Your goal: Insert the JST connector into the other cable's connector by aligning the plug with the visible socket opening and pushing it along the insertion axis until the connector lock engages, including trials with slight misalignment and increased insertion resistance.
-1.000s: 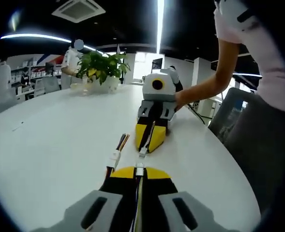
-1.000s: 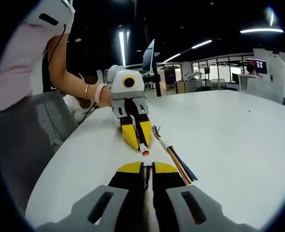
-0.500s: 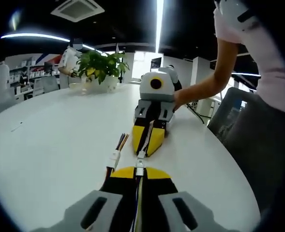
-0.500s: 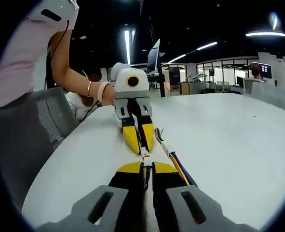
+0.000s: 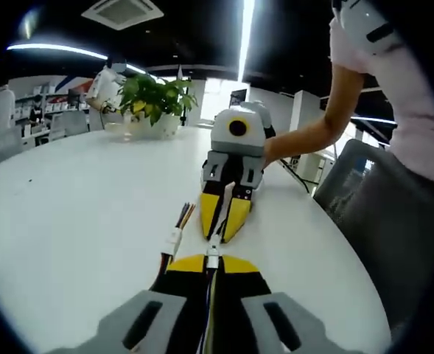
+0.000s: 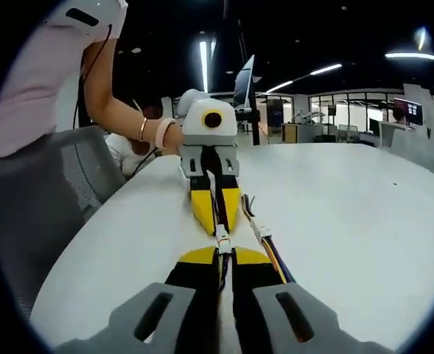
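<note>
In the left gripper view, the left claw (image 5: 212, 263) is pressed together, pinching a small white connector (image 5: 212, 257) over the white counter (image 5: 77, 199). Just beyond, tip to tip, the right claw (image 5: 225, 219) pinches its own plug (image 6: 222, 243). A spare cable (image 5: 174, 240) lies beside them. Both connectors look light, stiff and fragile, on limp wires; gripping the housings seems best. A plant (image 5: 152, 96) stands at the counter's far edge.

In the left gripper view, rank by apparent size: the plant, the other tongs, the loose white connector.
1. Other tongs, though nearness to the camera inflates them.
2. Plant, farther back, so true size is unsure.
3. Loose connector, clearly smallest.
</note>
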{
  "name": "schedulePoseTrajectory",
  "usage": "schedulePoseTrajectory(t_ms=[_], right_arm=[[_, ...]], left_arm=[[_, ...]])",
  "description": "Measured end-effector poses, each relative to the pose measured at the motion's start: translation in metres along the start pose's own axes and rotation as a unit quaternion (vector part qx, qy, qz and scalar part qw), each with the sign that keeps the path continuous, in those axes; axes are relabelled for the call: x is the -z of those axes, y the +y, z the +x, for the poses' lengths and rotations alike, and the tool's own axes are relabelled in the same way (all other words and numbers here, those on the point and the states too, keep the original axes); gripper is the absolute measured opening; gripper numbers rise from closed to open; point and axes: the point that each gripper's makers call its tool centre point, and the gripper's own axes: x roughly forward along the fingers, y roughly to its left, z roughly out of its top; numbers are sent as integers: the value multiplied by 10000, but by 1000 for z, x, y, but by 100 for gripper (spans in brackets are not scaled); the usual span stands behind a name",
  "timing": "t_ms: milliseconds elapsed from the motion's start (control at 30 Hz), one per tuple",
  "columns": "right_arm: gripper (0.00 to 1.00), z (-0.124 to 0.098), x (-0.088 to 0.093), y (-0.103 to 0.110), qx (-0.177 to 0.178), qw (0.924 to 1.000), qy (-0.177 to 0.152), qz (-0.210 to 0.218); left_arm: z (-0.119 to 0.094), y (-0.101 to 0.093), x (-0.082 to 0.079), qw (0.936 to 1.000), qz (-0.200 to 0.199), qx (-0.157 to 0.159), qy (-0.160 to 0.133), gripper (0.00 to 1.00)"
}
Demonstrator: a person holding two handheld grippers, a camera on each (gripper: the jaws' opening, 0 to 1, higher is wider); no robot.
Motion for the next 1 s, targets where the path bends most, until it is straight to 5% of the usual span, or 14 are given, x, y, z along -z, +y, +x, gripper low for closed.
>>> schedulePoseTrajectory(t_ms=[567,1000], right_arm=[[3,7,-3,2,-209,9993,81,-288],[2,9,-3,0,-184,9998,-39,-41]], left_arm=[[1,1,1,9997,128,221,45,0],[3,-1,0,9995,258,179,68,0]])
